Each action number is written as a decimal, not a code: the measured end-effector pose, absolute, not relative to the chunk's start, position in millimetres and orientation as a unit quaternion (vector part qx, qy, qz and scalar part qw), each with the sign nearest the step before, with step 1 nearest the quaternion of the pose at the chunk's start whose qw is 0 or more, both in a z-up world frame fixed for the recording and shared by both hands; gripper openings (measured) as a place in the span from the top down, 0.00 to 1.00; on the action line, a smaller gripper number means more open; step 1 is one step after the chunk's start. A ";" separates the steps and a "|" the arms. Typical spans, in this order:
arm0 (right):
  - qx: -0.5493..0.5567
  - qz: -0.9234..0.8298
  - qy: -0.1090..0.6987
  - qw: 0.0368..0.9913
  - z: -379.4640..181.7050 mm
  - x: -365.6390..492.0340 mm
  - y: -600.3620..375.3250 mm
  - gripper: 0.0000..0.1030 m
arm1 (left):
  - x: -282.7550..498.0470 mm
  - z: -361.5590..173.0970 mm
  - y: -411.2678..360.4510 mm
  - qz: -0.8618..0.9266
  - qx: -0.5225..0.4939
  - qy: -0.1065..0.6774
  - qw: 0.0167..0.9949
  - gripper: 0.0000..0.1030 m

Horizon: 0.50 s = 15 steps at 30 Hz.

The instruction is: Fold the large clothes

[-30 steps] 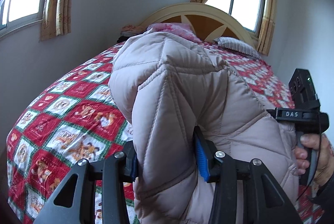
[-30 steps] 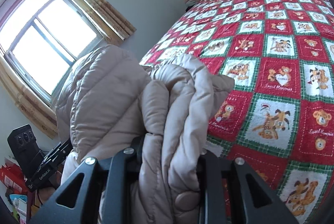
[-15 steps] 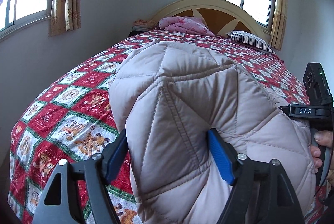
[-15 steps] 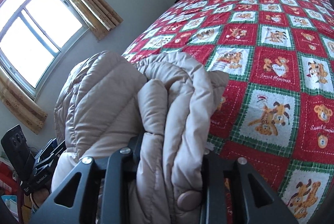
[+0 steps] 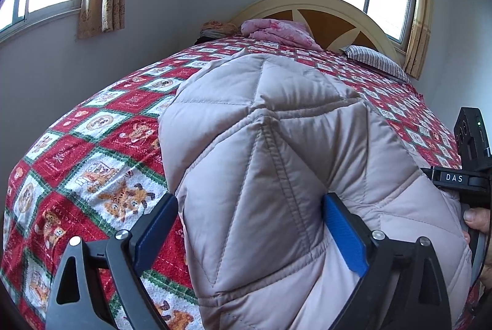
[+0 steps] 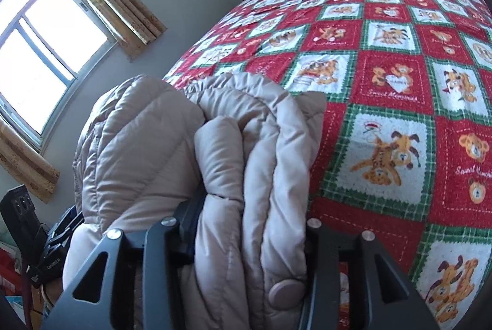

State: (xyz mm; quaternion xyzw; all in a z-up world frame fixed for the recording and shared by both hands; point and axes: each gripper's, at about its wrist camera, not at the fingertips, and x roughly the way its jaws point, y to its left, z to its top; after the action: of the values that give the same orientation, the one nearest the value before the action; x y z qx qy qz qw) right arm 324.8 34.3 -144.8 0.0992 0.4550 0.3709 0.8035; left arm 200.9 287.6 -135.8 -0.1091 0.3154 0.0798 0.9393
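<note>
A puffy beige quilted jacket [image 5: 276, 130] lies bunched on the near end of the bed's red, green and white teddy-bear quilt [image 5: 92, 145]. My left gripper [image 5: 249, 201] has its blue pads [image 5: 344, 234] spread wide and still opening, with a fold of the jacket bulging between them; the left pad stands just off the fabric. In the right wrist view, several rolled jacket [image 6: 153, 145] layers fill my right gripper [image 6: 250, 216], whose jaws are opening while the fabric still presses both fingers. The right gripper's body [image 5: 461, 176] and a hand [image 5: 475, 216] show at the left wrist view's right edge.
A pink blanket [image 5: 276, 29] and a striped pillow [image 5: 375, 59] lie at the arched headboard [image 5: 323, 1]. A grey wall with curtained windows [image 6: 46, 47] runs along the bed's left side. Bare quilt [image 6: 384, 68] stretches ahead of the jacket. Clutter [image 6: 12, 262] sits low beside the bed.
The left gripper's pads have spread from pinching the jacket fold to wide apart. Both grippers have sunk with the jacket towards the quilt. The right fingers have parted a little.
</note>
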 end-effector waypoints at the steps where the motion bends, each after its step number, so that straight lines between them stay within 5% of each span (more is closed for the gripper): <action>1: 0.096 0.369 0.455 0.805 -145.1 324.7 34.6 0.57 | 201.6 -137.3 288.9 0.080 -0.112 0.316 0.939 0.05; 15: 0.071 0.352 0.462 0.811 -152.0 330.0 39.8 0.47 | 203.6 -138.6 288.0 0.098 -0.112 0.324 0.934 0.02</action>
State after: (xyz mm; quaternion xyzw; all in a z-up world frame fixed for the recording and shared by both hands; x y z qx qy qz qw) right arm 330.0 39.8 -152.0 0.0710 0.4623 0.3521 0.8107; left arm 203.6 288.0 -138.6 -0.1120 0.3239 0.0976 0.9344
